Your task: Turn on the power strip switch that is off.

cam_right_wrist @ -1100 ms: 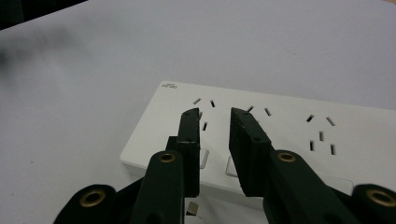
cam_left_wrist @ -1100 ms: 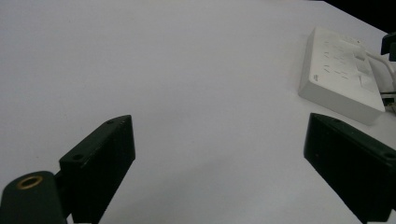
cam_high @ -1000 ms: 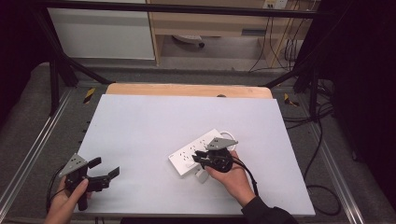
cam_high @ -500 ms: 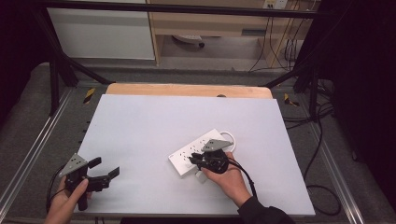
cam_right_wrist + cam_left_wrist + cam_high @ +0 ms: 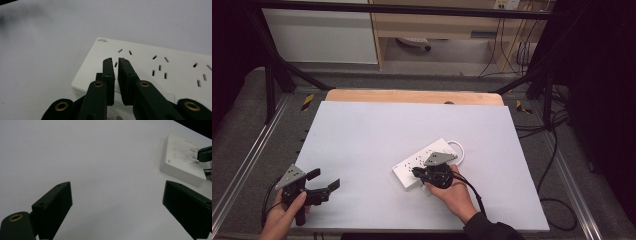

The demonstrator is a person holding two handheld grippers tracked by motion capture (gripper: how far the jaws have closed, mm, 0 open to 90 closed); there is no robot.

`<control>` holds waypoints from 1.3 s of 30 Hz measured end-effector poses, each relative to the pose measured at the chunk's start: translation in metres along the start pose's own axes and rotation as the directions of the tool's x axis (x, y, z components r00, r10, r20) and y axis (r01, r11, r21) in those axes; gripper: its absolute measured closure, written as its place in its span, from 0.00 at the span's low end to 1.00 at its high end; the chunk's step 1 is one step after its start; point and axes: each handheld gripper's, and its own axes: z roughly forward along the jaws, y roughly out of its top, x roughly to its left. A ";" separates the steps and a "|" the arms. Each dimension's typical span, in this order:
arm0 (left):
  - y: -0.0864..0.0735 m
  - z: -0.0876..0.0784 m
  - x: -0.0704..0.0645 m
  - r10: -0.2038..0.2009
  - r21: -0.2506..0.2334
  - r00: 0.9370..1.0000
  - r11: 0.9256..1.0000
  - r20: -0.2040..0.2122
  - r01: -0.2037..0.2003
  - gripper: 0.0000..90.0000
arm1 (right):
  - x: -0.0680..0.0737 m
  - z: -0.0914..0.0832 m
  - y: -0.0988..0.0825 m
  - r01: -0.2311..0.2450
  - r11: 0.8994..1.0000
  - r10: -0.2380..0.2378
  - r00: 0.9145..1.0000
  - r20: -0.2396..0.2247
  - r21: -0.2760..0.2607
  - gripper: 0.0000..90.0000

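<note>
From where I stand the work is all on the white power strip, which lies at a slant a bit right of centre in the lower half of the high view, flat on the pale table, w/ its white cord looping off the upper-right end. The right gripper sits over the strip's lower-left end; in the right gripper view its 2 jaws have just been closing and now stand nearly together, only a thin slit btwn them, tips over the socket face near the 1st pair of slots. I see nothing pinched in that slit, so I'd call it clenched on air, not grasping the strip (the body is far too wide for that gap anyway). The left gripper rests at lower left of the high view, well apart from the strip, jaws spread wide and empty; in the left gripper view bare table lies btwn them and the strip shows at upper right. My read: the step in hand is setting closed tips on the strip, prob. to press or nudge it, w/ the left idle. Next move calls for a steady push w/o the tips skidding on the smooth plastic; whether a switch lies under them I can't tell.
</note>
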 end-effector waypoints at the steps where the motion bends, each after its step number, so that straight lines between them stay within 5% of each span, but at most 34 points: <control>1: 0.000 0.000 0.000 0.000 0.000 1.000 1.000 0.000 0.000 0.10 | 0.000 0.000 0.000 0.005 1.000 -0.005 1.000 0.002 -0.001 0.96; 39: 0.000 0.000 0.000 0.002 -0.002 1.000 1.000 0.000 -0.002 0.10 | -0.003 0.002 -0.007 0.028 1.000 -0.028 0.999 0.031 -0.003 1.00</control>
